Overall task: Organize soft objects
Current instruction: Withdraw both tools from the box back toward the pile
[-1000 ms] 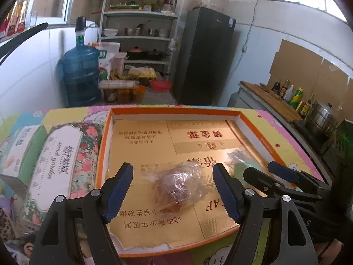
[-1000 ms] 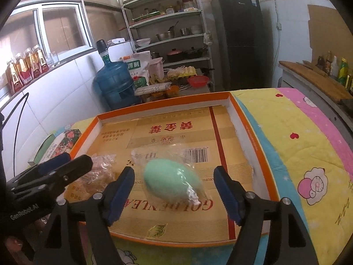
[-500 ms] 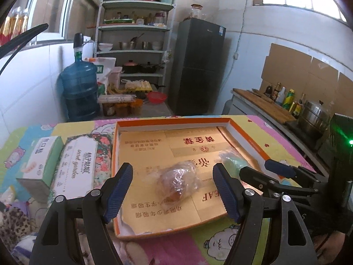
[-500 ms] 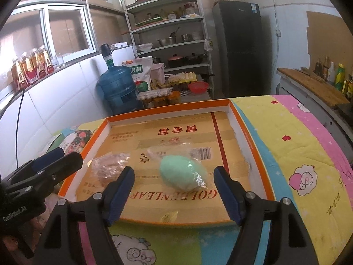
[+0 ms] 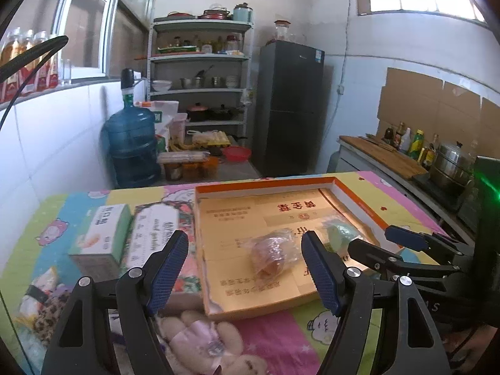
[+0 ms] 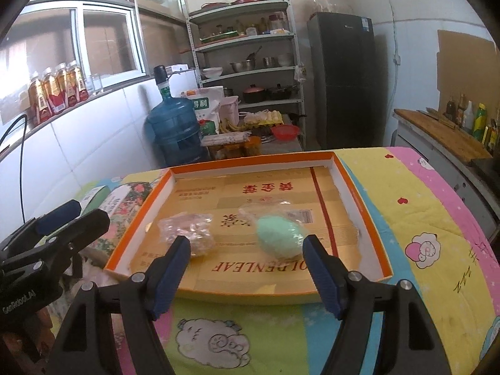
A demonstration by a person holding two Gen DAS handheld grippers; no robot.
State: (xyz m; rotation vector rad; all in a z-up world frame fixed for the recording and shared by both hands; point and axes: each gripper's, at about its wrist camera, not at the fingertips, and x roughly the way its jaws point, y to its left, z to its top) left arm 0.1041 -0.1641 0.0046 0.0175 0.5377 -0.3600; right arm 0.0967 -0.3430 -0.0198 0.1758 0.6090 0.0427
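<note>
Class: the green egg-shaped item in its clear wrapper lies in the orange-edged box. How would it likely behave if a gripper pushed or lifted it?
The green wrapped item is rounded and egg-shaped, so a push would probably roll or pivot it. Its glossy, crinkled wrapper may let the fingers slip or catch only loose film. It looks soft and probably light, so a squeeze should dent rather than break it.
</note>
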